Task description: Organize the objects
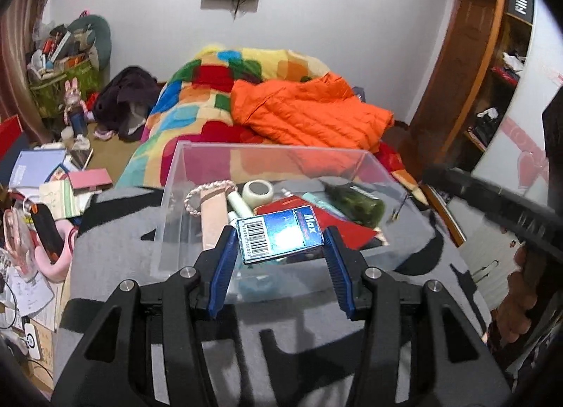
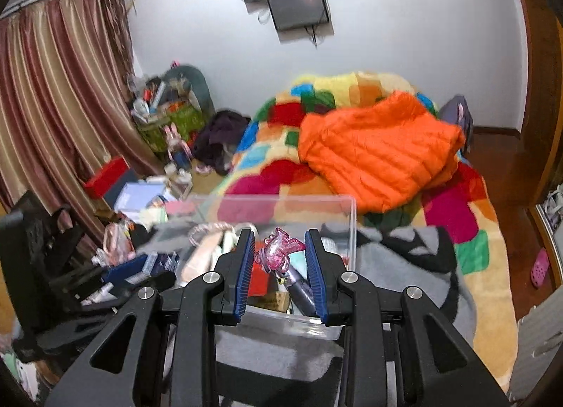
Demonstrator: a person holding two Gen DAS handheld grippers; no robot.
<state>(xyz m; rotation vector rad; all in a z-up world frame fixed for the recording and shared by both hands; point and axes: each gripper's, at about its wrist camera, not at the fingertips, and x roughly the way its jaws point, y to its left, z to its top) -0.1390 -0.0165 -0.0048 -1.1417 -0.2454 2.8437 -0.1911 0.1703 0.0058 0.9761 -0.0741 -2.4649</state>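
Observation:
A clear plastic bin (image 1: 183, 174) stands on a grey and black blanket on the bed. It holds a tape roll (image 1: 258, 191), a green bottle (image 1: 355, 201), a white tube, a red item and a braided cord. My left gripper (image 1: 279, 236) is open over the bin's near side, and a blue "Max" box (image 1: 279, 236) lies between its fingers, touching neither. My right gripper (image 2: 279, 252) is open above the bin (image 2: 348, 227), with a pink hair claw (image 2: 278, 252) between its fingers, seemingly loose. The left gripper (image 2: 140, 271) shows at the left in the right wrist view.
A colourful quilt (image 1: 197, 97) and an orange jacket (image 1: 309, 114) lie behind the bin. A cluttered side table (image 1: 45, 195) with books and papers is to the left. A wooden wardrobe (image 1: 468, 65) stands at the right. Curtains (image 2: 52, 107) hang at the left.

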